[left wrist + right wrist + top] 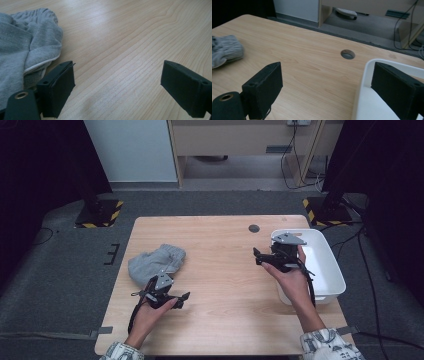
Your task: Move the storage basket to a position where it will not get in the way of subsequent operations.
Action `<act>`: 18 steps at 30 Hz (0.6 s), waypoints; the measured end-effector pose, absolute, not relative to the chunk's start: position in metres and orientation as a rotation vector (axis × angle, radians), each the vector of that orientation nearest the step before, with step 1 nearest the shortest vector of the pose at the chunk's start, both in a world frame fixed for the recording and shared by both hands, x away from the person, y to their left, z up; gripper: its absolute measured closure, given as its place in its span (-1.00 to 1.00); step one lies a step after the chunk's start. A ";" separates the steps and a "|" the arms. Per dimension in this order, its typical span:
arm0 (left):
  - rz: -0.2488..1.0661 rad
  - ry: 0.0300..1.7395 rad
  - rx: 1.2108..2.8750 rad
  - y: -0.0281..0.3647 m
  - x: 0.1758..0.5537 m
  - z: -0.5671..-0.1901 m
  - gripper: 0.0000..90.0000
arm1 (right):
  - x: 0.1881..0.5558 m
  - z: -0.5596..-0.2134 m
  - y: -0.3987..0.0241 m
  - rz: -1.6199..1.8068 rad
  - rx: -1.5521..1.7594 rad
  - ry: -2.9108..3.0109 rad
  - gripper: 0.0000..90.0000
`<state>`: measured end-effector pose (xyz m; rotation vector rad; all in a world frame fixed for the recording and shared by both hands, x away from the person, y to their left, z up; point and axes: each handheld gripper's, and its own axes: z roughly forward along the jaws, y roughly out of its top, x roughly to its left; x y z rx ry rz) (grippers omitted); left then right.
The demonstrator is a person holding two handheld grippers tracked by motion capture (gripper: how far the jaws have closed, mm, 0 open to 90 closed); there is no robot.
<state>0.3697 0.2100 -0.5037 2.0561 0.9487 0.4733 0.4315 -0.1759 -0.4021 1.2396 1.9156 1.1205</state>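
A crumpled grey garment (pixel 156 262) lies on the left part of the wooden table (pixel 220 285). My left gripper (pixel 184 299) rests low just in front of and to the right of it, open. In the left gripper view the garment (pixel 20 50) sits beside the left jaw, and only bare wood lies between the pads of the left gripper (pixel 117 85). My right gripper (pixel 257 256) is held above the table at the left rim of a white bin (pixel 330 270), open. In the right gripper view the right gripper (pixel 327 90) holds nothing, and the bin's rim (pixel 362 87) runs up between its jaws.
A round cable hole (pixel 254 228) sits near the table's far edge, left of the bin. Two stand bases with yellow-black tape (pixel 99 212) (pixel 325 210) sit on the floor beyond the far corners. Cables (pixel 295 165) hang by a cabinet at the back.
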 end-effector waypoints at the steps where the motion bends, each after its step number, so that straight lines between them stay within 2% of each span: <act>1: 0.475 0.950 2.054 0.211 0.370 -0.504 -0.75 | 0.431 -0.402 -0.172 1.128 1.232 1.928 -0.80; 7: 0.477 0.938 2.051 0.212 0.372 -0.504 -0.79 | 0.430 -0.417 -0.148 1.148 1.195 2.001 -0.80; 18: 0.520 0.929 2.059 0.215 0.369 -0.502 -0.82 | 0.429 -0.448 -0.120 1.130 1.196 2.132 -0.59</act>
